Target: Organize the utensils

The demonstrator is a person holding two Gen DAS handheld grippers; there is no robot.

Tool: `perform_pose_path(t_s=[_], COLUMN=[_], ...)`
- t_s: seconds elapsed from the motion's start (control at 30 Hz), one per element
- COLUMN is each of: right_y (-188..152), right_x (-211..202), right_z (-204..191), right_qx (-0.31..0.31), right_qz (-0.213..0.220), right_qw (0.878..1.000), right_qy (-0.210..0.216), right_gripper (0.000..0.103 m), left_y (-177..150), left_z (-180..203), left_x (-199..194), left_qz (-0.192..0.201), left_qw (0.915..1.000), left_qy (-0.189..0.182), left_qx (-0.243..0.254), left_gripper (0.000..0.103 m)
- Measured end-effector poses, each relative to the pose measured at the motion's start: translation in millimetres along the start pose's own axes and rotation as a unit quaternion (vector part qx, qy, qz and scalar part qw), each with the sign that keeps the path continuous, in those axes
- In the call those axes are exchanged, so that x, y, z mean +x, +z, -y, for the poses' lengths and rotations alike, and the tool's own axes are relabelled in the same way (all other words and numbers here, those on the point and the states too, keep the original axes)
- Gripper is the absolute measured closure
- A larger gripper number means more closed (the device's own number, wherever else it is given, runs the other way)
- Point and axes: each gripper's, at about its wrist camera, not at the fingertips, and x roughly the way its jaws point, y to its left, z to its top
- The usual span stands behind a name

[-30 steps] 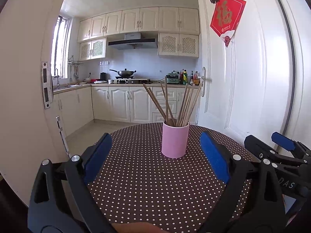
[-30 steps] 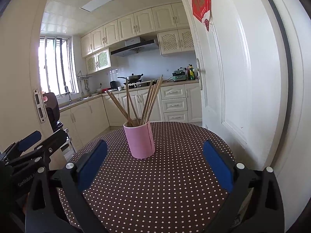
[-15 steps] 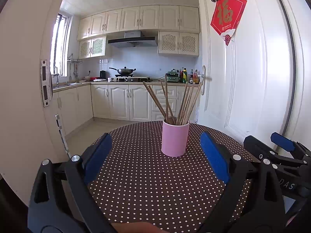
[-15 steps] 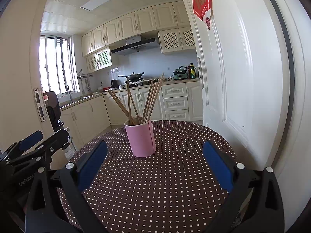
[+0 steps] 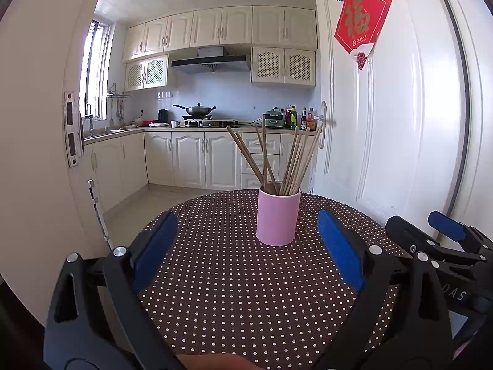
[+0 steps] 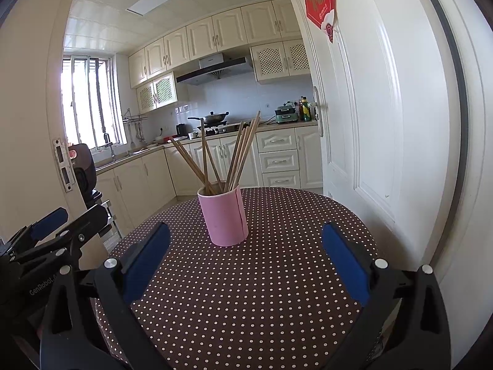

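A pink cup (image 5: 278, 216) stands upright on the round dotted table (image 5: 234, 293), holding several wooden chopsticks (image 5: 286, 160) that fan outward. My left gripper (image 5: 246, 240) is open, its blue pads well short of the cup, with nothing between them. The right wrist view shows the same pink cup (image 6: 224, 217) and chopsticks (image 6: 231, 154) ahead and slightly left. My right gripper (image 6: 245, 246) is open and empty too, hanging over the table's near part. Each gripper appears at the edge of the other's view: right gripper (image 5: 443, 237), left gripper (image 6: 58, 225).
A white door (image 5: 385, 123) with a red paper decoration (image 5: 362, 21) stands close on the right of the table. Behind lie kitchen cabinets (image 5: 197, 160), a stove with a wok (image 5: 198, 110), and a door frame (image 5: 37, 123) on the left.
Both cameras have tilted slightly upward and back, so the cup sits a little higher in each view. The cup and chopsticks stay put and both grippers stay open.
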Motion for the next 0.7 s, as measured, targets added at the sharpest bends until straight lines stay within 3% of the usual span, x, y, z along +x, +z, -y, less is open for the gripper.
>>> perform_pose_path(t_s=[0.7], right_y=[-1.5], right_x=[2.3], right_z=[2.1], right_qx=[0.005], right_qz=[-0.008], right_qw=[1.0], right_qy=[0.0], right_gripper=[0.008], left_y=[-5.3], left_z=[3.0], left_x=[1.9], left_qz=[-0.009], left_qw=[0.9999], left_qy=[0.005], left_qx=[-0.001], left_gripper=[0.012])
